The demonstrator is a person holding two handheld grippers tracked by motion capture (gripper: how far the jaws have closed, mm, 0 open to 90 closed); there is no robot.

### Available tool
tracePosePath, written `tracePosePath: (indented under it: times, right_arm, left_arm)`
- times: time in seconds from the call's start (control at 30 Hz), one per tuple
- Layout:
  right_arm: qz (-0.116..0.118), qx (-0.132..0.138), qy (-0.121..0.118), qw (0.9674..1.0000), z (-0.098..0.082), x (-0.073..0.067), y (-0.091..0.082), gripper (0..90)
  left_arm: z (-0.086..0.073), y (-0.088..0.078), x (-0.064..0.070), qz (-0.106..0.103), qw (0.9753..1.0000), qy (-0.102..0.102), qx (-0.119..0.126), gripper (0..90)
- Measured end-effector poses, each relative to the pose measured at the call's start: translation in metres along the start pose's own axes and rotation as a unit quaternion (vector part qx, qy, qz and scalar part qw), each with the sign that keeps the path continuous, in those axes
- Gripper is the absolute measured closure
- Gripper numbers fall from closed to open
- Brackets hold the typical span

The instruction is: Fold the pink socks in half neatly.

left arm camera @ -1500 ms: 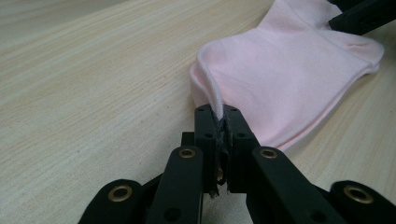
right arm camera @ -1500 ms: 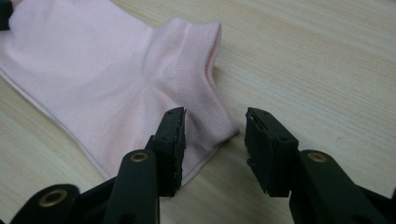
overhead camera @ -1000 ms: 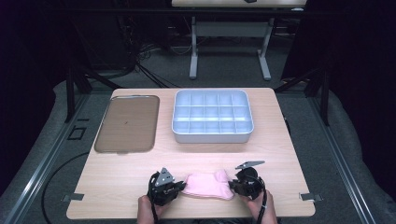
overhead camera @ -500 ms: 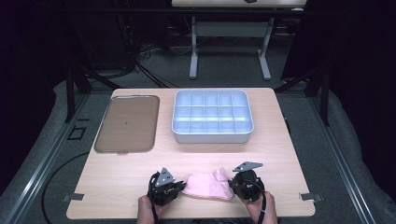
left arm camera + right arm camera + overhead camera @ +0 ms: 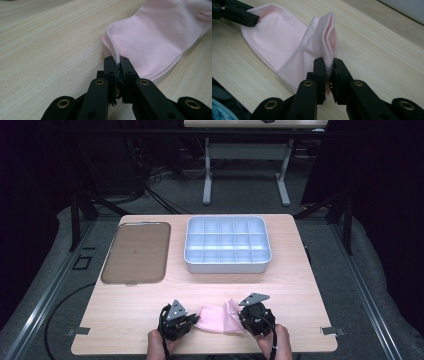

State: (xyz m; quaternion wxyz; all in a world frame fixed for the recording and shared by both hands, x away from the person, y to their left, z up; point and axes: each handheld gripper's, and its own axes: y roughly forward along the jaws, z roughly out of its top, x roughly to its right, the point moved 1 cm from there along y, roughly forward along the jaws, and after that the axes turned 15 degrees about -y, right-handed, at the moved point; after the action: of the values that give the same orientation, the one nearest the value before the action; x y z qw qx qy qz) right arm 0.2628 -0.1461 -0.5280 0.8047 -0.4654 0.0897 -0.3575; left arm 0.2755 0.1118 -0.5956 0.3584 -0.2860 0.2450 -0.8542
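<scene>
My left gripper [image 5: 192, 321] pinches one edge of the pink sock [image 5: 219, 318], its jaws closed tight on the fabric, which lies on the wooden table [image 5: 125, 315] between my two tools. My right gripper [image 5: 243, 316] clamps the sock's ribbed cuff end, lifting that end a little off the wood. Beyond both stand a brown tray [image 5: 136, 252] and a compartment box [image 5: 227, 245], well apart from the sock.

On the bench [image 5: 150, 320], the sock [image 5: 217, 318] lies along the near edge between my 2 grippers, my left gripper [image 5: 192, 321] clamped on its left end and my right gripper [image 5: 243, 316] on its right end. Behind them, toward the far edge, the divided tray [image 5: 227, 265] sits about mid-bench. The flat tray [image 5: 136, 251] lies to its left, by the far left corner.
</scene>
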Motion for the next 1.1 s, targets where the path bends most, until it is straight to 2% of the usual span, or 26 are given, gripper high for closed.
tracePosePath:
  times: [0.23,0.5,0.83,1.1]
  right_arm:
    - [0.006,0.003,-0.021,0.9998,0.012,-0.011,-0.001,82.0]
    - [0.018,0.001,-0.044,0.9989,0.026,-0.019,0.005,81.8]
    - [0.037,0.010,-0.066,0.9971,0.045,-0.030,0.018,81.8]
    - [0.048,-0.003,-0.085,0.9952,0.054,-0.041,0.037,81.7]
  left_arm:
    - [0.000,0.000,0.000,-0.001,1.0000,0.000,0.000,85.5]
    - [0.000,0.000,-0.001,-0.003,1.0000,-0.004,-0.002,85.3]
    - [0.000,0.000,-0.001,-0.005,1.0000,-0.007,0.000,85.3]
    - [0.000,0.000,-0.002,-0.008,0.9999,-0.011,-0.001,85.0]
